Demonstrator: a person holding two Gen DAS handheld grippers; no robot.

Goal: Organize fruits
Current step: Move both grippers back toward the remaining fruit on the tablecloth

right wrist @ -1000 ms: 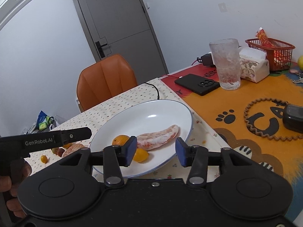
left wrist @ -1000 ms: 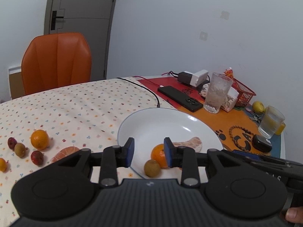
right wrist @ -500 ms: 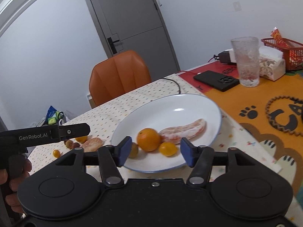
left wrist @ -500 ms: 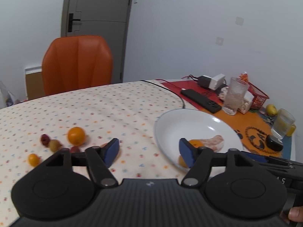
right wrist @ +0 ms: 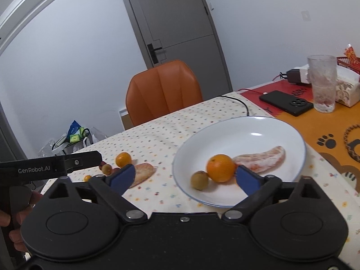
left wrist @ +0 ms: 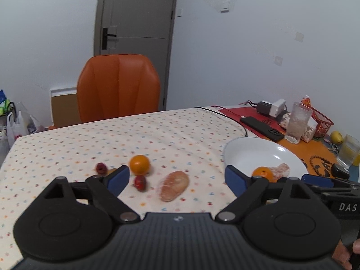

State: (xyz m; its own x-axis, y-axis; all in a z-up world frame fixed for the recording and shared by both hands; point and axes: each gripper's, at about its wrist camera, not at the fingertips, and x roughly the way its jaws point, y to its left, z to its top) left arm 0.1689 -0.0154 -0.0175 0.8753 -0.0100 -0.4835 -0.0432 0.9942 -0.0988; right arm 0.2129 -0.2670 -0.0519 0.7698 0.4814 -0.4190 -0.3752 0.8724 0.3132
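My left gripper [left wrist: 176, 178] hovers over the dotted cloth, its jaws opening wide with nothing pressed between them. Beyond its tips lie a peeled pomelo segment [left wrist: 174, 185], an orange [left wrist: 139, 164] and two small red fruits [left wrist: 140, 182]. My right gripper [right wrist: 185, 178] hangs at the near rim of the white plate [right wrist: 243, 135], jaws opening and empty. An orange [right wrist: 221, 167], a brownish round fruit [right wrist: 199, 180] and a pomelo segment [right wrist: 263, 158] rest in the plate. The left gripper's body [right wrist: 94, 157] shows at the left of the right wrist view.
An orange chair [left wrist: 118, 87] stands behind the table. A black phone [right wrist: 286, 104], a frosted glass [right wrist: 322, 83], a tissue box [right wrist: 346, 88] and a red basket [left wrist: 321, 122] crowd the right side. A black cable [right wrist: 243, 103] runs over the cloth. Bags [right wrist: 74, 139] sit on the floor.
Both pairs of jaws have spread wide and both grippers have drawn back from the plate. The left wrist view has swung left onto the loose fruit on the cloth.
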